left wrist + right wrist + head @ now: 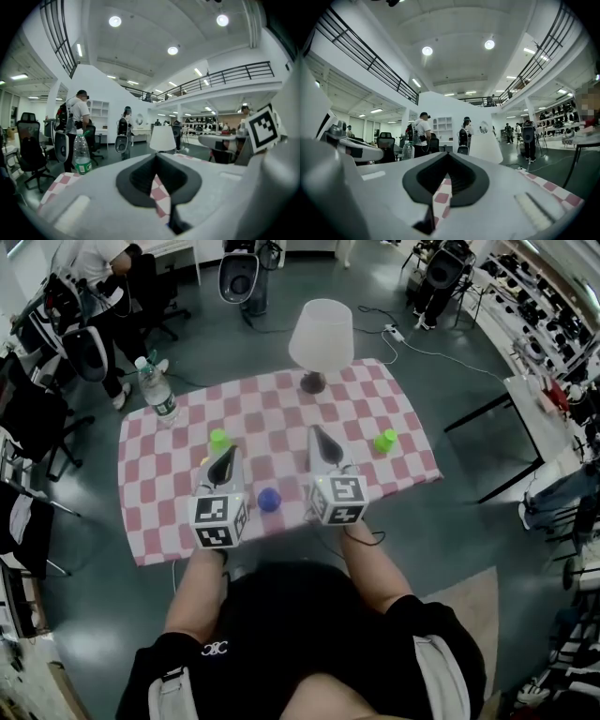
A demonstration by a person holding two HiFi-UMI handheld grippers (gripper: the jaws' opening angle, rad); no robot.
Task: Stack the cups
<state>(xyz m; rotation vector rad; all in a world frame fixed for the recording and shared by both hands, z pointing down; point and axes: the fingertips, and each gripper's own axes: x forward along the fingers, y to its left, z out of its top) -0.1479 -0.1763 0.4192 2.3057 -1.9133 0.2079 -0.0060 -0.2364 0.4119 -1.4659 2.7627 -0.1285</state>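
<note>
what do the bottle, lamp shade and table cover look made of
Bottle: likely clear plastic, see-through with a green label. Lamp shade: matte white, fabric or paper, can't tell which. Table cover: seemingly soft cloth, pink-and-white checks, wavy edges.

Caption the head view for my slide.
Left gripper and right gripper, both shut, hover over a checked table with two green cups and a blue cup.

Three small cups sit apart on the checkered cloth (281, 399), none stacked. Light green cup (218, 439) at left, green cup (385, 441) at right. Blue cup (270, 500) near the front edge.
</note>
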